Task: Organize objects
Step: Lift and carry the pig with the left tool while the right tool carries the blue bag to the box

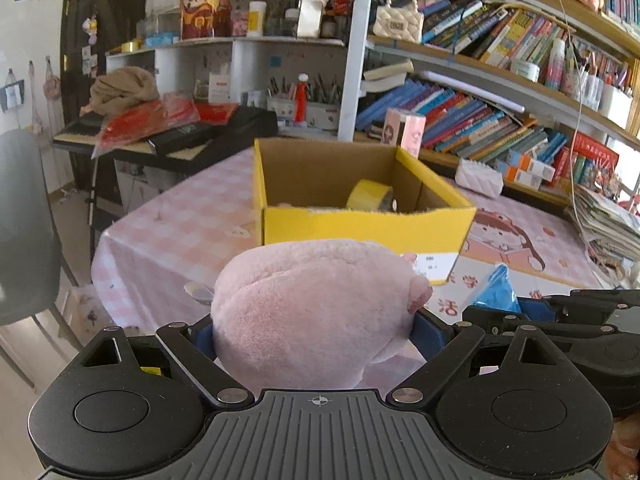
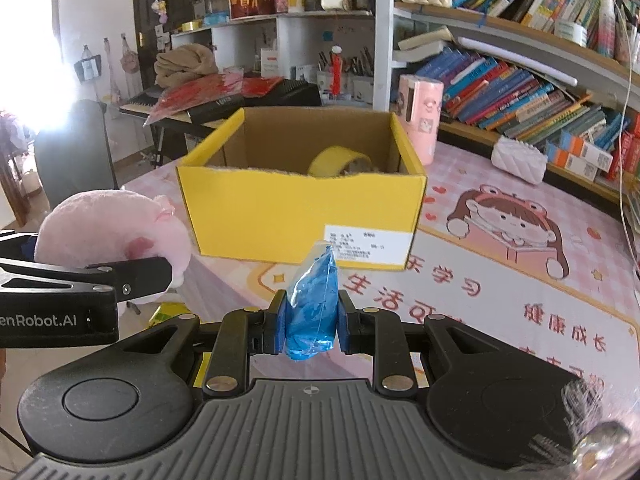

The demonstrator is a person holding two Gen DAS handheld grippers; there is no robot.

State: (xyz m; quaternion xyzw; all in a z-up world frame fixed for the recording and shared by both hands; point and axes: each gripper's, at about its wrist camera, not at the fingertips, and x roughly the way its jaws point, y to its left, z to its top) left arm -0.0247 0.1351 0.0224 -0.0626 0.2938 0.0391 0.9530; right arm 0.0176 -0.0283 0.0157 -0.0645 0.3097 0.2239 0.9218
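Table under pink checked cloth with cartoon girl print and red characters. Yellow cardboard box stands on it, centre, open top, white label on near face. Pink carton just beyond box, far right corner. White quilted pouch far right, near bookshelf.

box top: open | inside: tape roll | behind: shelves

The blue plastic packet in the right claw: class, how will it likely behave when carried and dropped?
The blue plastic packet probably flexes: its top tapers, wrinkled, above the right claw. It looks light, held by a narrow pinch. Its glossy film may slip. The yellow box lies ahead.
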